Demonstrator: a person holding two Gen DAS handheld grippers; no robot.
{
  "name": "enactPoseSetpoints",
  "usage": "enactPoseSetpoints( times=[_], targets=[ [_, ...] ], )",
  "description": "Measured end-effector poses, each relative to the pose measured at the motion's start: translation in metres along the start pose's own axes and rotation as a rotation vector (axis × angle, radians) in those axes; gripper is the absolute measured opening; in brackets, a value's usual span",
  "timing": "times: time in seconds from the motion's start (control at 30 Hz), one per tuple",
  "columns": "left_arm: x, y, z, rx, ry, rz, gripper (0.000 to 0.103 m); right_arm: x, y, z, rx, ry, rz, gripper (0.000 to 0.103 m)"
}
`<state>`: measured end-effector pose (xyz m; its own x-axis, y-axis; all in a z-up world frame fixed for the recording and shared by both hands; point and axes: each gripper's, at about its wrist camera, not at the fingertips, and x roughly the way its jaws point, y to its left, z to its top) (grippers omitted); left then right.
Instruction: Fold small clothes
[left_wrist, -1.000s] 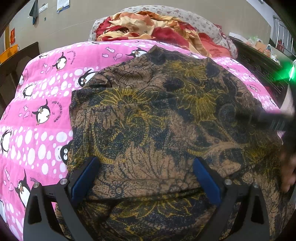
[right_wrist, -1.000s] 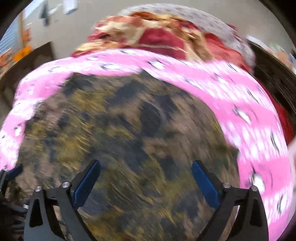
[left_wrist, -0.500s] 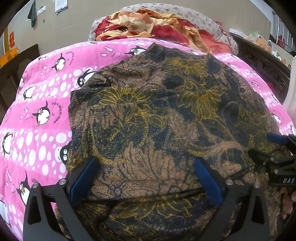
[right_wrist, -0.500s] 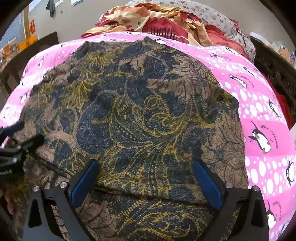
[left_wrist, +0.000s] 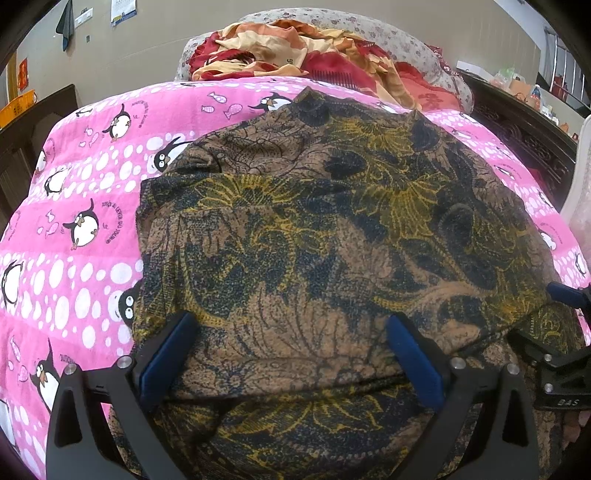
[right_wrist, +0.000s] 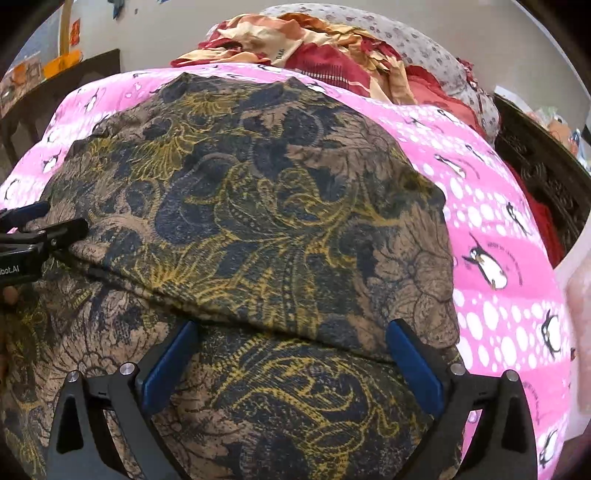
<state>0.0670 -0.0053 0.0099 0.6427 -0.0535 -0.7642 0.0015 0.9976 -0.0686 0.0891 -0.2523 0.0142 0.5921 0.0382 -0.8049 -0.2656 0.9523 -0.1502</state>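
**Hovering over the patterned garment on the penguin quilt**

Looking along our two grippers, we see the brown garment (left_wrist: 332, 240) with its dark blue and yellow floral print spread across the pink penguin quilt (left_wrist: 74, 229) that covers the bed. A folded edge of the garment runs crosswise, and one layer lies on top of another nearest us.

Our left gripper (left_wrist: 291, 354) sits low over the near part of the garment, its blue-padded fingers (left_wrist: 166, 354) spread wide with nothing between them but the cloth lying underneath. Our right gripper (right_wrist: 291, 354) is in the same state over the garment's folded edge, fingers (right_wrist: 413, 365) released and wide apart.

In the left wrist view the right gripper shows at the garment's right border; in the right wrist view the left gripper shows at the garment's left border, close to the fold.

Beyond the garment's far edge, a heap of red and orange cloth (left_wrist: 295, 48) lies against a grey flowered pillow (left_wrist: 406, 44). Dark carved wood (left_wrist: 528, 136) runs along the quilt's right side.
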Motion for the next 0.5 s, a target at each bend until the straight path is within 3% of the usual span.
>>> enactPoseSetpoints(
  times=[0.5],
  targets=[
    [-0.001,-0.001,-0.002,0.0,-0.001,-0.001,0.102,-0.01,-0.003,-0.004,0.043,-0.041,0.066,0.103]
  ],
)
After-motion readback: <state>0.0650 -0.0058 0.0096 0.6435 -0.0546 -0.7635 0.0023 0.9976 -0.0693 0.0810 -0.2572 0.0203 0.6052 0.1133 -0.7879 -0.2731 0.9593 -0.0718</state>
